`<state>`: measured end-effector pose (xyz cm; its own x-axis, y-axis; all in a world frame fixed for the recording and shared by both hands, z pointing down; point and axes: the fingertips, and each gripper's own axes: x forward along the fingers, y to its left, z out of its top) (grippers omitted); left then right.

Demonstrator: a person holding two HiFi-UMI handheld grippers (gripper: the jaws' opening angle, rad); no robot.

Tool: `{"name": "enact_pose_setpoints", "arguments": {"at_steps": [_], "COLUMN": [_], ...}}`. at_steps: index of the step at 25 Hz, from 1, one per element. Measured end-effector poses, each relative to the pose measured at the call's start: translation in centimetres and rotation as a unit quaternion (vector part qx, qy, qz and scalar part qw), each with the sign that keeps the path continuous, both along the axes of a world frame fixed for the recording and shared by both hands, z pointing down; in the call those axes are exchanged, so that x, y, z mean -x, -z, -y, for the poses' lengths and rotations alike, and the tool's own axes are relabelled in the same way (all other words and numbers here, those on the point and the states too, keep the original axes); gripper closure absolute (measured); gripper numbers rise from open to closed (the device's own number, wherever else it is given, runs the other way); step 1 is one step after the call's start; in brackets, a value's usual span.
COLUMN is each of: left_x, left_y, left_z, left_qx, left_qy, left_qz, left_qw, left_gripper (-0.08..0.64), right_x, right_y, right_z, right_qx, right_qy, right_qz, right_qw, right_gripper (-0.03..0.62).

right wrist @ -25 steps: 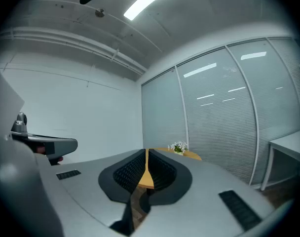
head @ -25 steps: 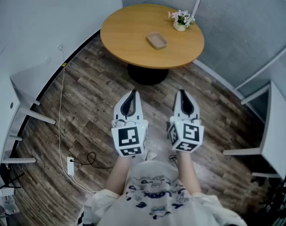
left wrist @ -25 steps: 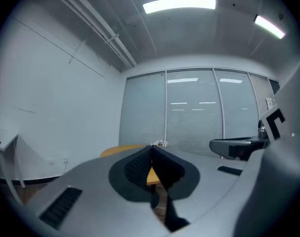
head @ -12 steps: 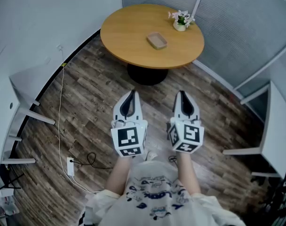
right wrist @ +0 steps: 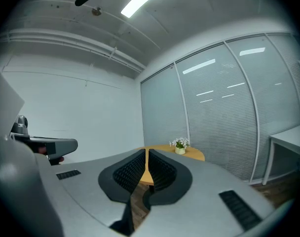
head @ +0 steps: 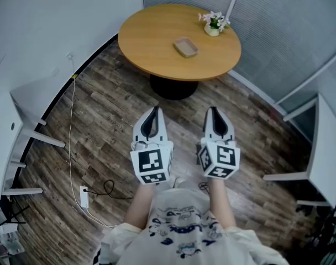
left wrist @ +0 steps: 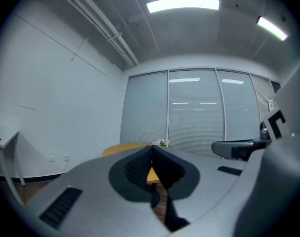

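"What do the two grippers carry?"

"Nothing. The left gripper (head: pixel 153 109) and the right gripper (head: pixel 213 109) are held side by side in front of the person's waist, over the dark plank floor (head: pixel 107 109). Each gripper's own view shows its fingers (left wrist: pixel 140 166) closed tip to tip, with only air and a slice of wood in the slit between them."

"And what do they face?"

"A round wooden worktop (head: pixel 151 37) on a dark central foot, well apart from both. The person stands back from it, which is probably why the grippers hang level and idle, out of reach of anything."

"What lies on it?"

"A tan shallow dish (head: pixel 184 47) near the middle, by itself. A small white pot of flowers (head: pixel 213 24) stands at the far right rim, apart from the dish, so the centre is left bare around it."

"Anything else?"

"A white cable (head: pixel 73 120) trails along the floor at the left wall."
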<state>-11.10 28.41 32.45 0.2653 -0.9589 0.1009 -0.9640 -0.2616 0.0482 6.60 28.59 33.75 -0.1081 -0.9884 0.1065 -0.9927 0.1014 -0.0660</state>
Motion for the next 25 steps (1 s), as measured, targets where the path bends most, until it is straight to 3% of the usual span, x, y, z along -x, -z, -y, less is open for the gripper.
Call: {"name": "enact_pose_setpoints", "arguments": {"at_steps": [12,25], "left_x": [1.2,-1.2], "left_y": [-1.5,-2.5], "left_z": [1.7,10.3], "left_qx": [0.014,0.022], "left_qy": [0.008,0.016], "left_qz": [0.000,0.001], "left_qw": [0.9999,0.9996], "left_gripper": [0.555,0.555], "right_x": [0.4,-2.1], "right_y": [-1.6,-2.7], "right_z": [1.4,10.7], "right_qx": [0.015,0.026], "right_qy": [0.001,0.009], "right_qz": [0.004,0.003], "right_qw": [1.000,1.000], "right_gripper": [0.572,0.572]}}
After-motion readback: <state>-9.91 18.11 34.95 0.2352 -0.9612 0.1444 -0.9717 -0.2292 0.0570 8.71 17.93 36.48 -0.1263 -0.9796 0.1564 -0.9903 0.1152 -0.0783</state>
